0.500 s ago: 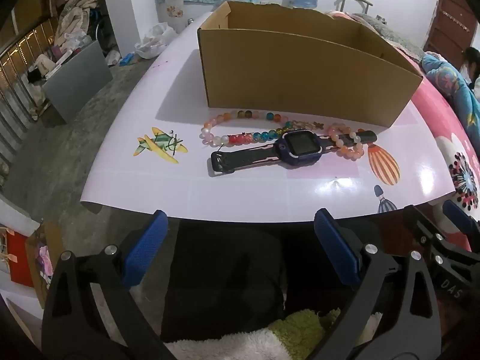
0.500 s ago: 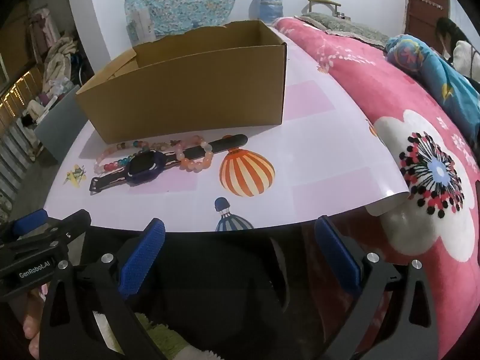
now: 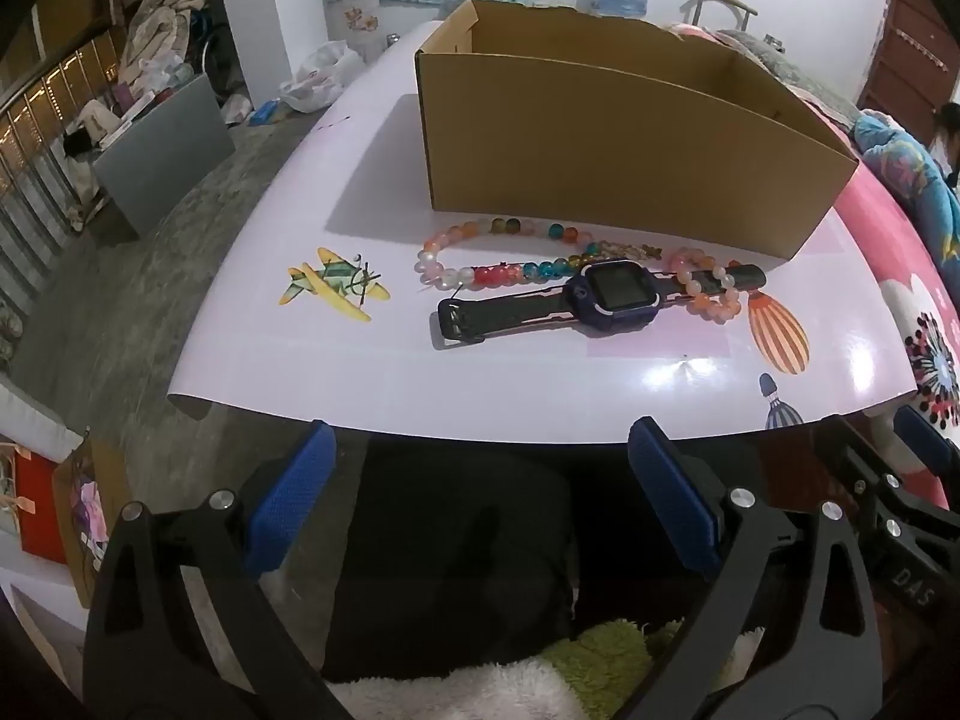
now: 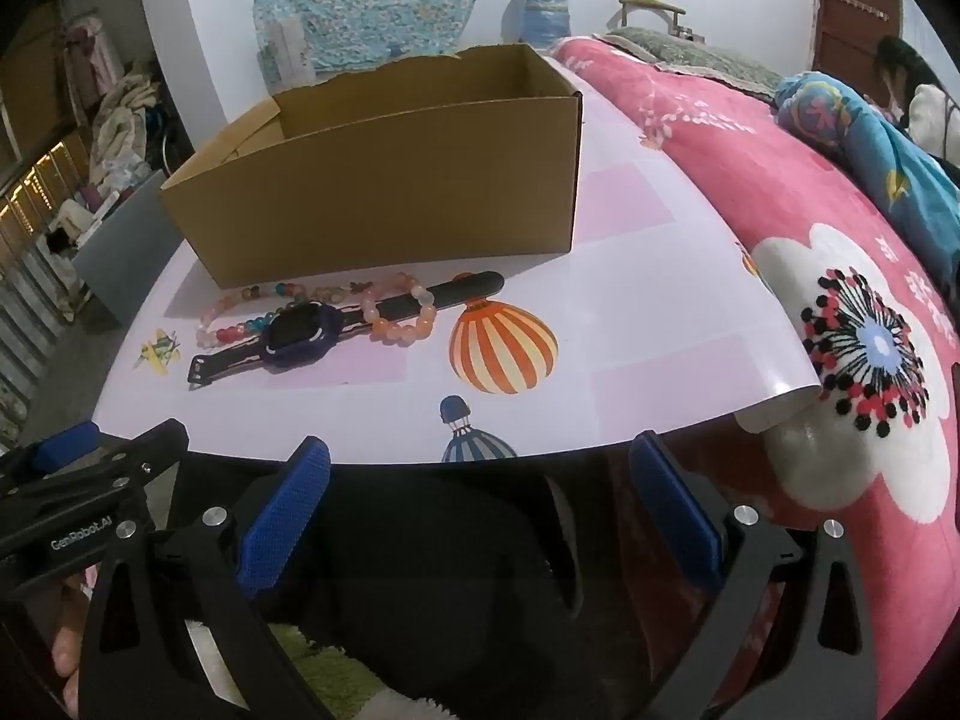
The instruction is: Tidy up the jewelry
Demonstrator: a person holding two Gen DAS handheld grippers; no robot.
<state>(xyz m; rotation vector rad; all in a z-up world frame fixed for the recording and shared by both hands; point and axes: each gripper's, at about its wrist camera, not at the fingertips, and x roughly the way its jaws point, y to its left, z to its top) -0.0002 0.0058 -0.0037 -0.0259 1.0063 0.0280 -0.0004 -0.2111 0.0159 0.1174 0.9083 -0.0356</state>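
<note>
A dark blue watch (image 3: 612, 294) (image 4: 300, 333) with a black strap lies on the white printed sheet (image 3: 372, 354) (image 4: 648, 276). Behind it a long string of mixed coloured beads (image 3: 480, 270) (image 4: 240, 324) curls toward the cardboard box (image 3: 600, 168) (image 4: 390, 204), and a pink bead bracelet (image 3: 708, 294) (image 4: 402, 312) loops over the strap's right end. The box stands open-topped at the back. My left gripper (image 3: 480, 504) hangs open below the sheet's near edge, empty. My right gripper (image 4: 480, 504) is open too, beside it, holding nothing.
A pink flowered blanket (image 4: 840, 312) covers the bed to the right, with a blue bundle (image 4: 870, 144) farther back. A grey board (image 3: 162, 156) and clutter stand on the floor at the left. Dark cloth and fluffy green fabric (image 3: 606, 654) lie under both grippers.
</note>
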